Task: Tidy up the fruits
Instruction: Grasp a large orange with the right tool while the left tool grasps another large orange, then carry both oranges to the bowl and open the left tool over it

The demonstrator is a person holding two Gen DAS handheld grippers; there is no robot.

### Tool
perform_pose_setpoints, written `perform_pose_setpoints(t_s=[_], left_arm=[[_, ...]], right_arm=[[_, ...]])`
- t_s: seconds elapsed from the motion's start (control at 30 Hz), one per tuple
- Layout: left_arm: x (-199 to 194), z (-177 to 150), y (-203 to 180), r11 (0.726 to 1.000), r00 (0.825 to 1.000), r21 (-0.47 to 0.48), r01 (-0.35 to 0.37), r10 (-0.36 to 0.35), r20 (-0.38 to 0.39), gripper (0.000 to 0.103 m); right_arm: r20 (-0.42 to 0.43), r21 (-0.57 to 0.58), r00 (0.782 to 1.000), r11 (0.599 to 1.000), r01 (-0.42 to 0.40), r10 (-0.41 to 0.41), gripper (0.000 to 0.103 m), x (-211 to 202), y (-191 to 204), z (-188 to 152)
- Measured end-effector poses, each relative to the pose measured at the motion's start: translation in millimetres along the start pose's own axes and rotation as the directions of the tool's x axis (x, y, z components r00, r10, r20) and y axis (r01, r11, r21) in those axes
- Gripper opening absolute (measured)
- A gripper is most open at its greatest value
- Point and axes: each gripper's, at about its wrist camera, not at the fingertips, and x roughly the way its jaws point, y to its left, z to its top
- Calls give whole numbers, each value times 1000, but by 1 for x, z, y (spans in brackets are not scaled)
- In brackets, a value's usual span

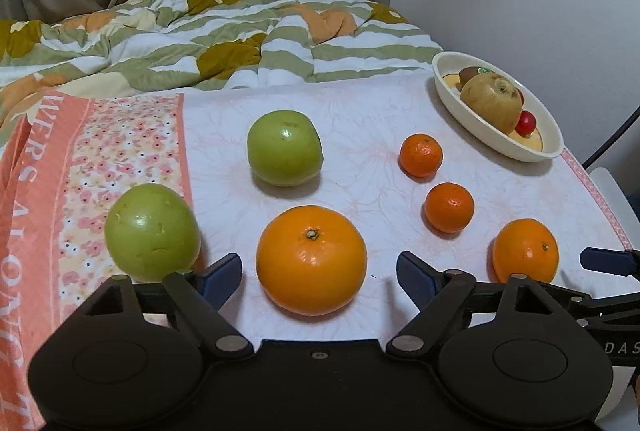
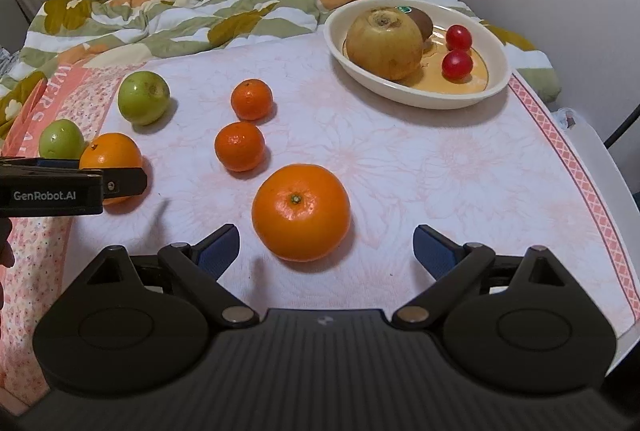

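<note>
Fruit lies on a cloth-covered table. My left gripper (image 1: 319, 271) is open, with a large orange (image 1: 311, 259) between its fingers, untouched. Two green apples (image 1: 152, 231) (image 1: 285, 148), two mandarins (image 1: 421, 155) (image 1: 449, 207) and a second orange (image 1: 525, 250) lie around it. My right gripper (image 2: 326, 247) is open just before that second orange (image 2: 301, 212). A cream oval dish (image 2: 496, 87) at the back right holds a yellow-brown apple (image 2: 384, 45), a kiwi (image 2: 422, 19) and two cherry tomatoes (image 2: 457, 64). The left gripper (image 2: 124, 181) shows at the left of the right wrist view.
A pink floral cloth (image 1: 120, 151) covers the table's left part. A rumpled striped quilt (image 1: 200, 31) lies behind the table, with curtains beyond. The table's right edge (image 2: 580, 167) drops off beside a white chair.
</note>
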Motion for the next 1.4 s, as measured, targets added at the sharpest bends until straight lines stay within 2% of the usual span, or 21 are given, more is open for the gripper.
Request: perform_pose_setpoints(t_s=[0.17,0.23,0.3,0.4,0.7,0.83,0.87,0.9,1.2,1.4], left_arm=[[5,1,0,1000,1000,1,-9,9,-2,84],[6,1,0,1000,1000,0,-11,11,-7,70],[9,1,0,1000,1000,1,-20,20,-17,64],[10,1,2,1000,1000,-5,-11,11,-16,64],[4,-6,-2,999,1000,24,-21,22,-6,63],[0,-11,0,1000,1000,11,-19,19,-3,63],[-2,-12,0,1000,1000,9,-19,19,-2,63],[-3,-13,1,1000,1000,9,-22,22,-2,63],[-23,-23,6,999,999,-17,-30,30,20,63],[-47,-25,4,999,998,-32,-27,29,64,63]], right_arm=[[-1,-25,1000,1000,-12,12,103,6,3,1],[2,-30,1000,999,-15,15,103,8,4,2],[3,-35,1000,999,-20,20,103,9,4,2],[-2,-47,1000,999,-23,23,102,12,5,4],[-11,-48,999,998,-41,40,87,22,5,7],[-17,-61,999,997,-40,39,84,25,7,7],[-16,-63,999,997,-43,43,82,25,8,7],[-14,-64,999,997,-46,45,76,25,8,7],[-12,-61,998,996,-58,57,74,19,9,7],[22,-59,998,997,-57,59,74,-1,10,11]])
